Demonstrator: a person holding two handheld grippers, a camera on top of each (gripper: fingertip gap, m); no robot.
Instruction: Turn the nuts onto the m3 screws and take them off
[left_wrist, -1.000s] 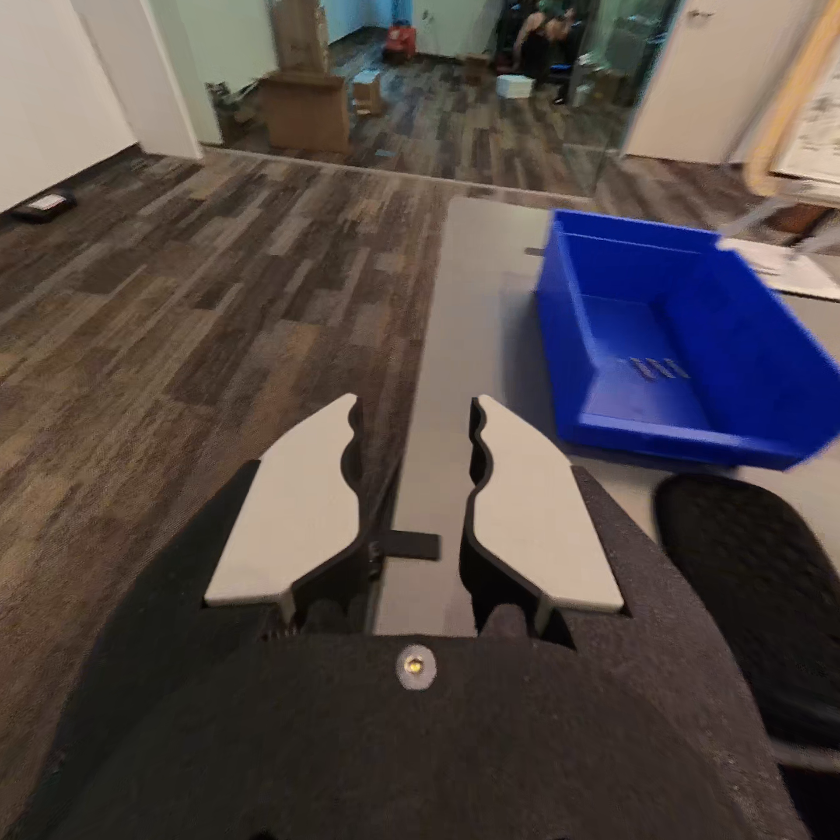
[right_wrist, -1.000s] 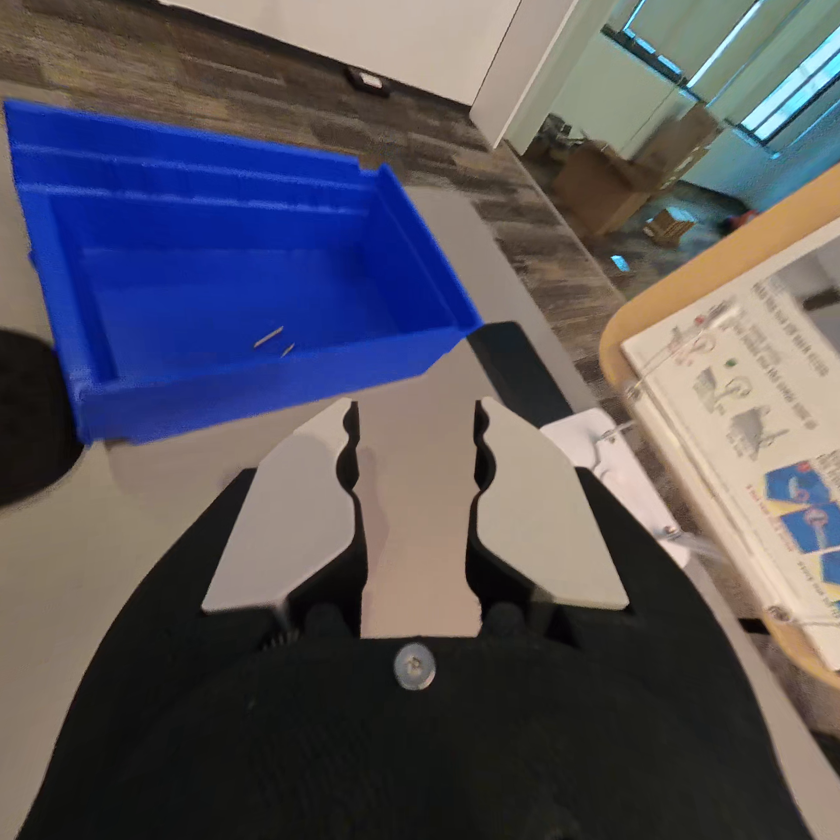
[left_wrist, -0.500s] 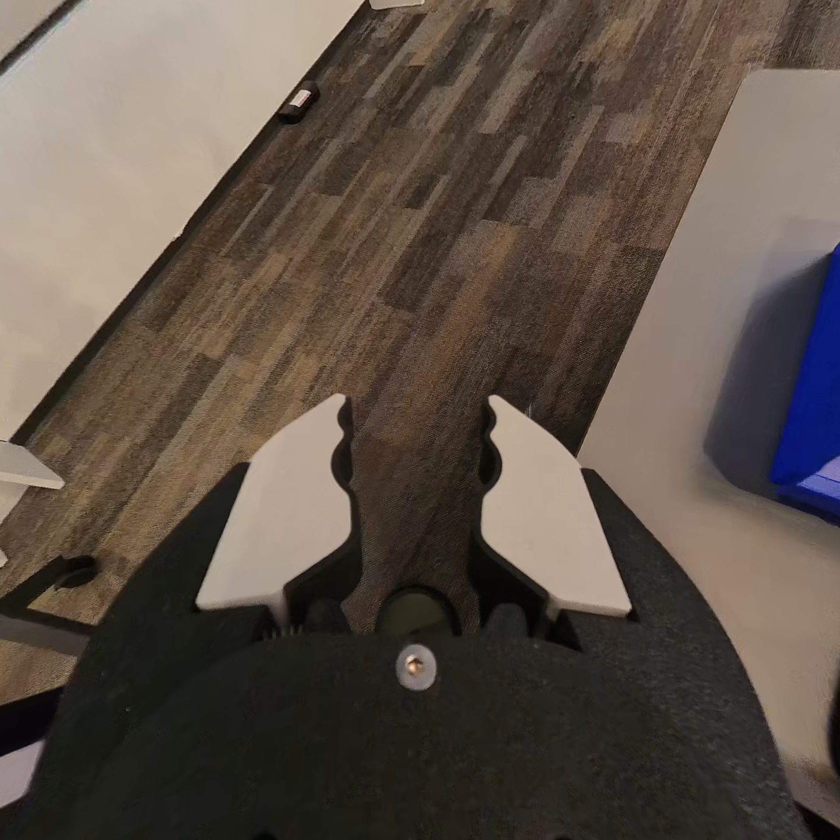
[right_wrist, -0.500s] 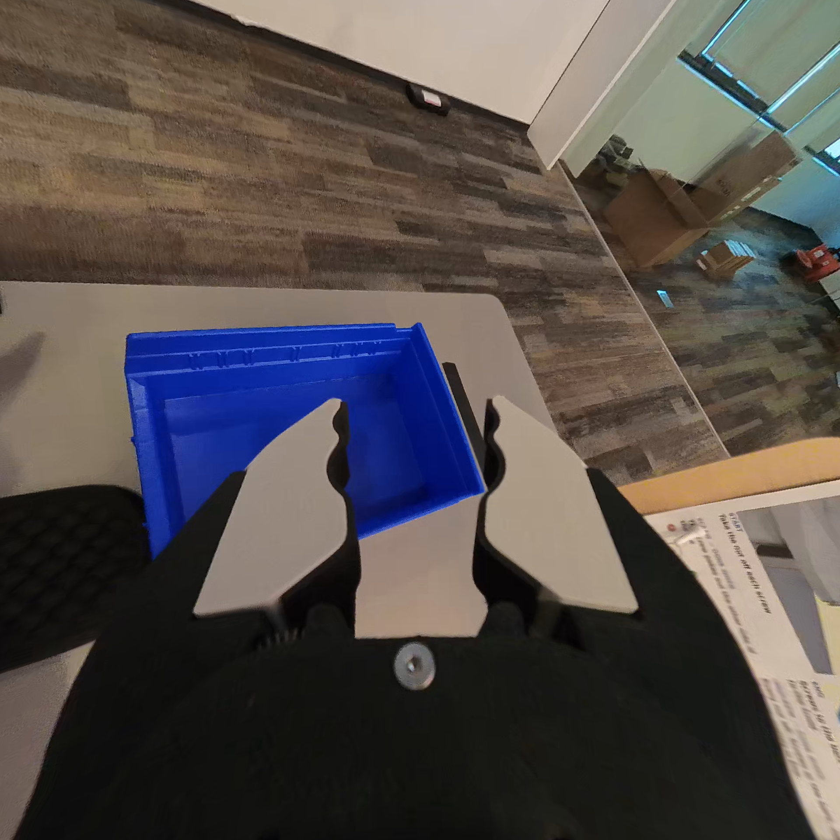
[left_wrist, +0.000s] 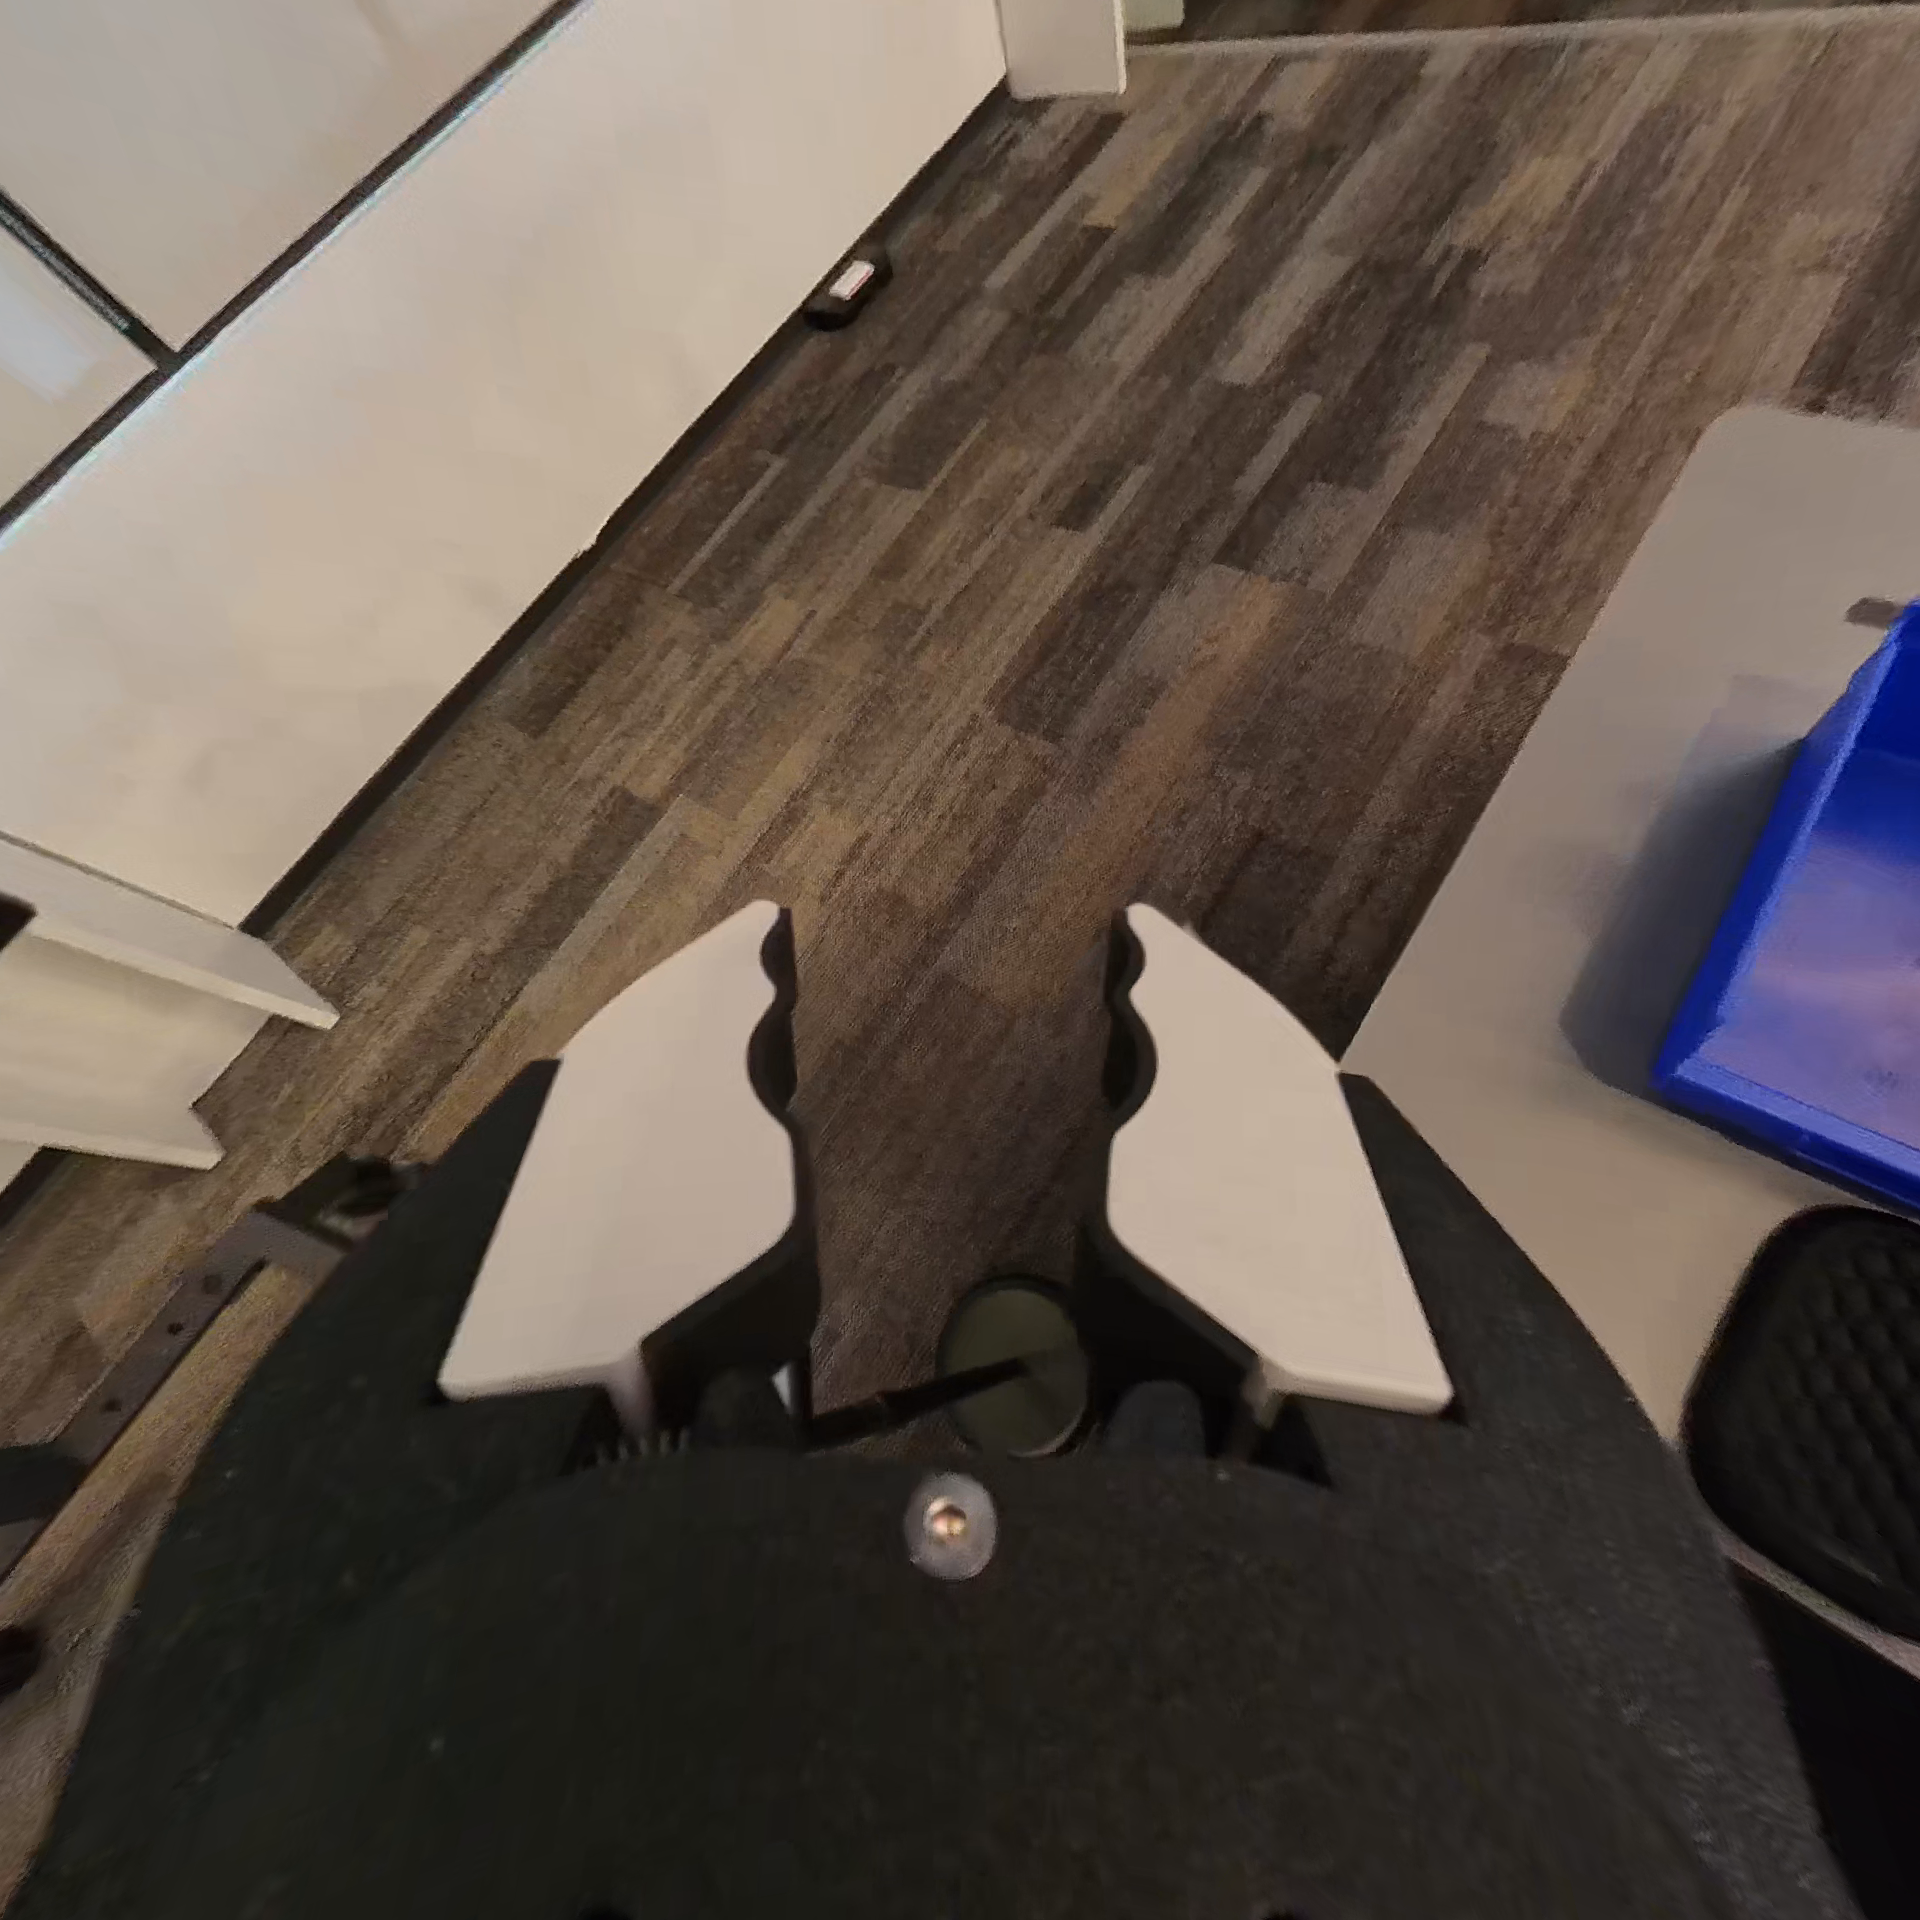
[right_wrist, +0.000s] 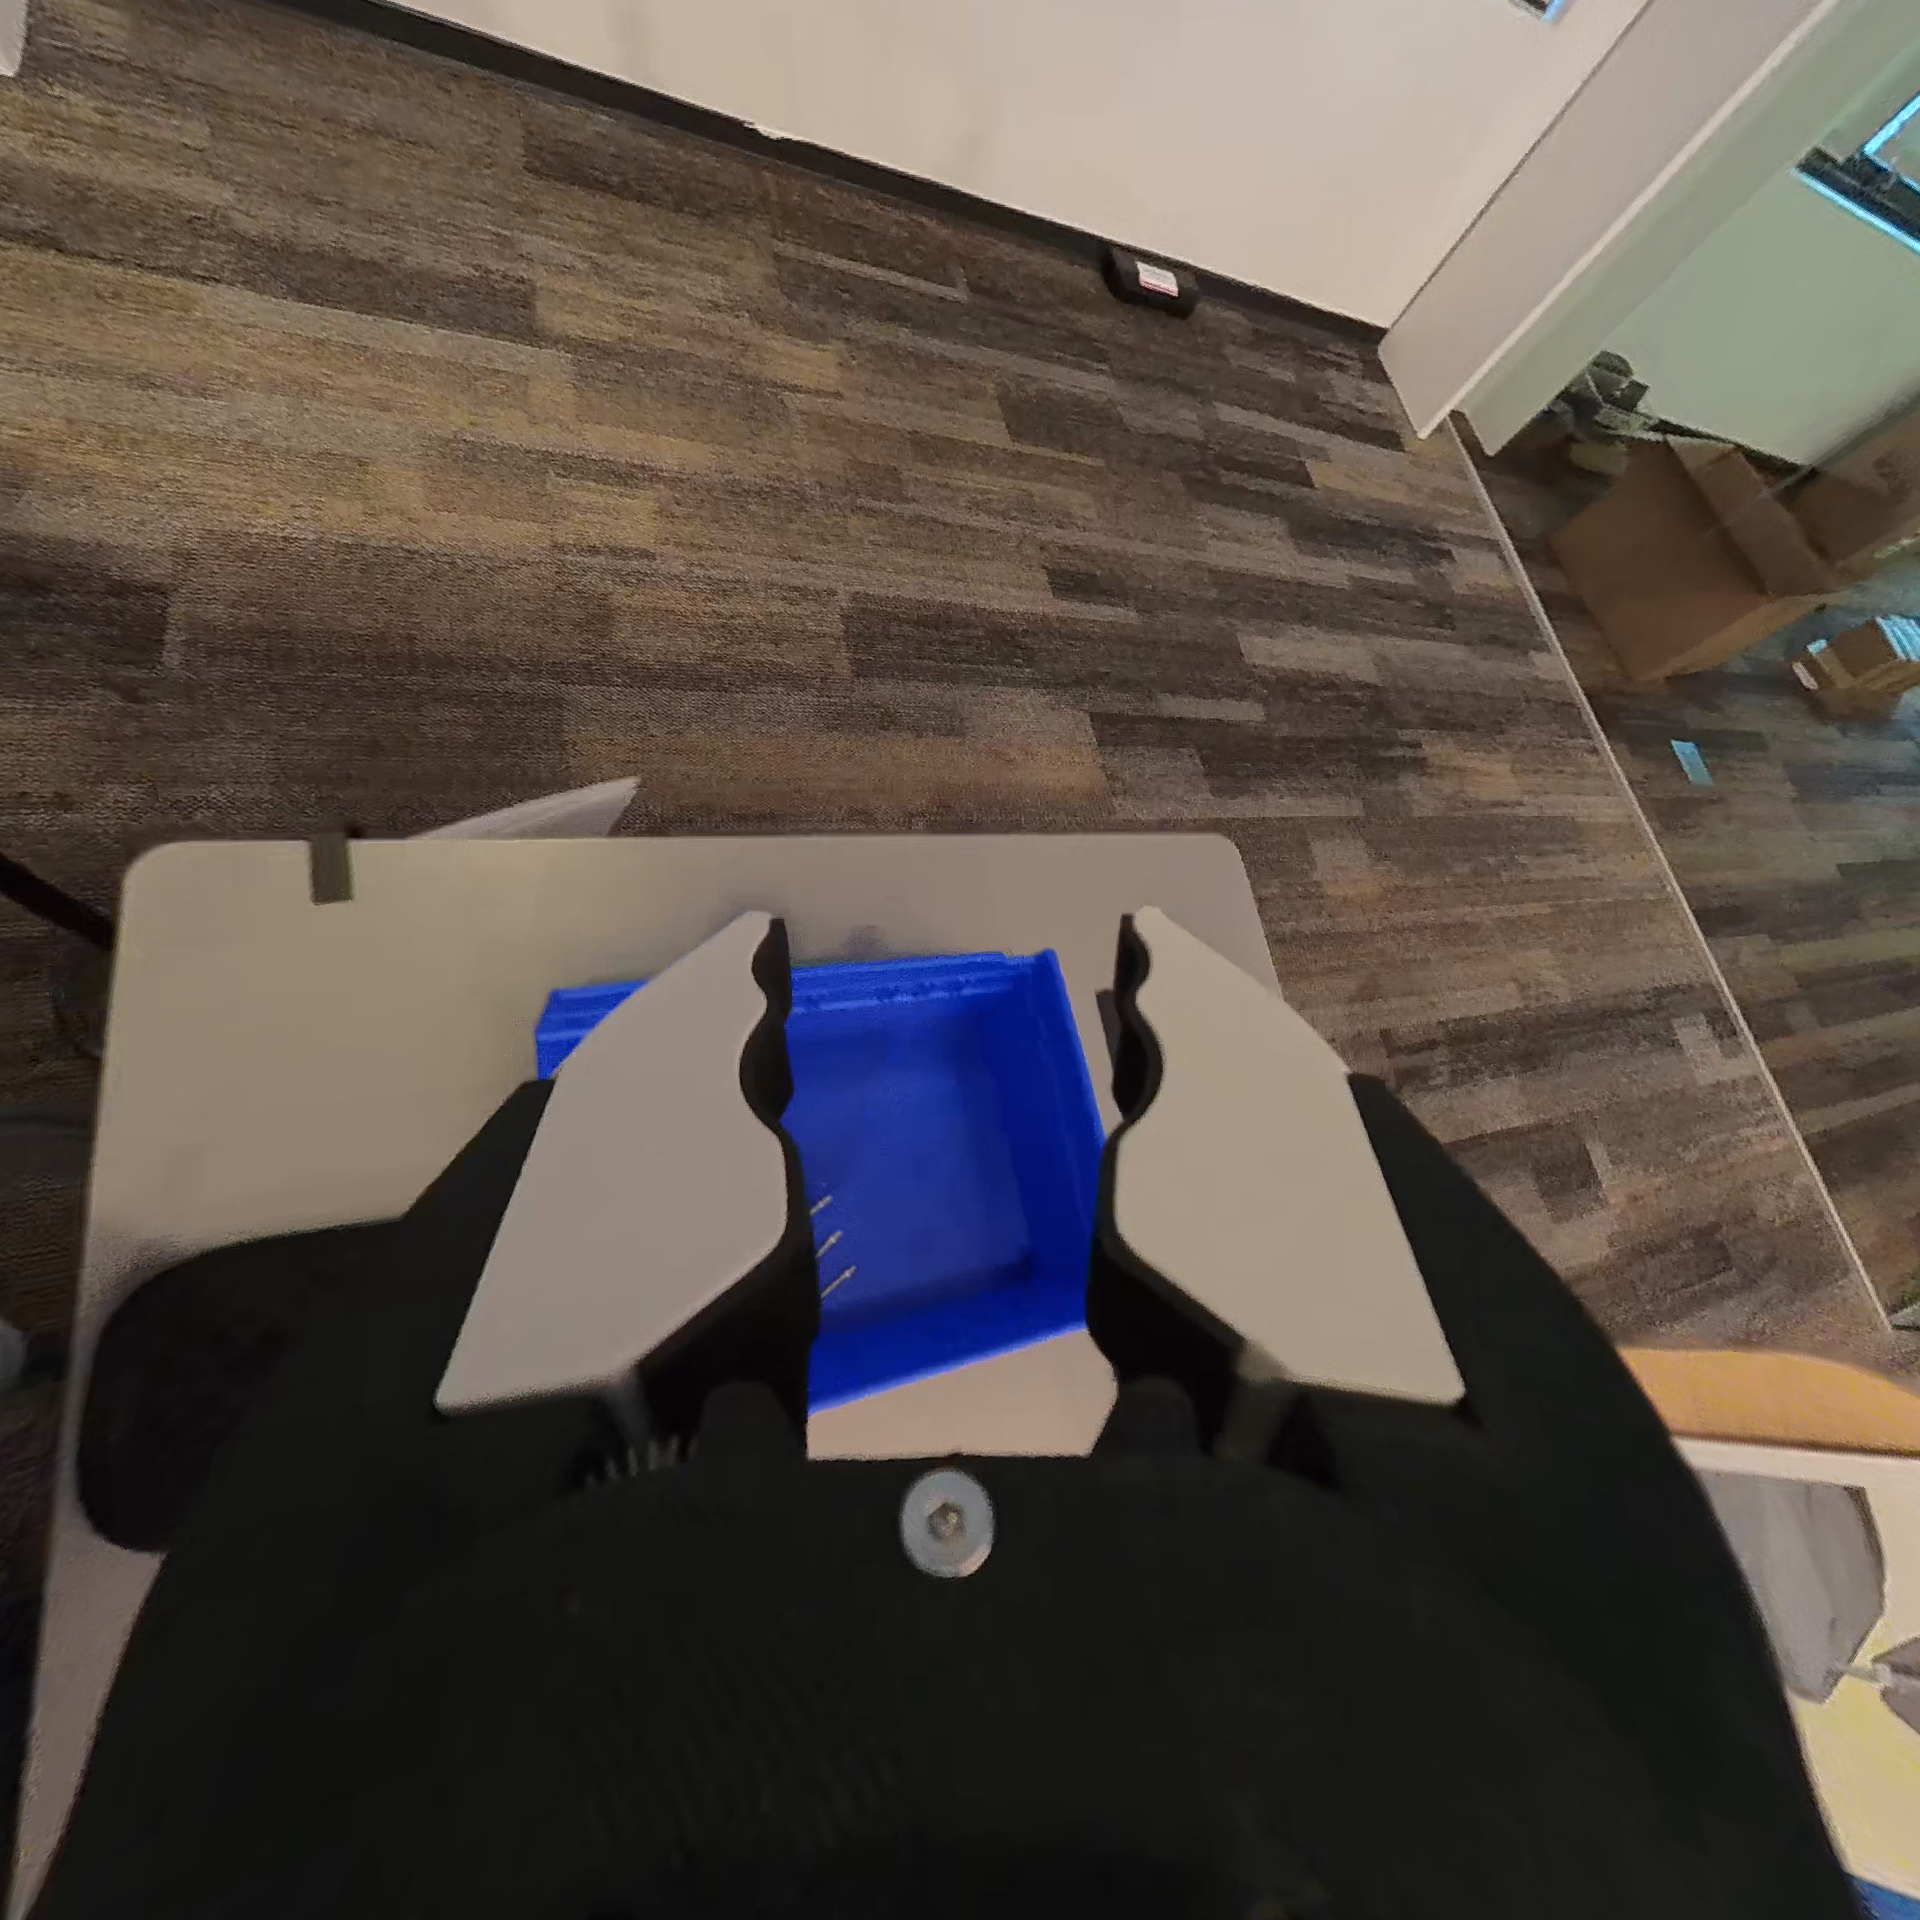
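A blue bin (right_wrist: 935, 1143) stands on the grey table (right_wrist: 312, 1039). Several small screws (right_wrist: 831, 1242) lie on its floor at the left. No nuts can be made out. My right gripper (right_wrist: 948, 940) is open and empty, held high above the bin and looking down into it. My left gripper (left_wrist: 954, 925) is open and empty, out over the carpet to the left of the table. In the left wrist view the bin (left_wrist: 1797, 935) shows at the right edge on the table (left_wrist: 1621, 831).
A black mesh chair back (left_wrist: 1829, 1392) sits at the table's near edge. A white desk corner (left_wrist: 156, 987) is at the left. Cardboard boxes (right_wrist: 1704, 561) stand on the floor far right. A tan board (right_wrist: 1766, 1397) lies right of the table. Tip to tip, the grippers are about 40 centimeters apart.
My right gripper has risen well above the bin, which now looks small between the fingers. My left gripper has swung left, off the table and over the carpet. Both stayed open.
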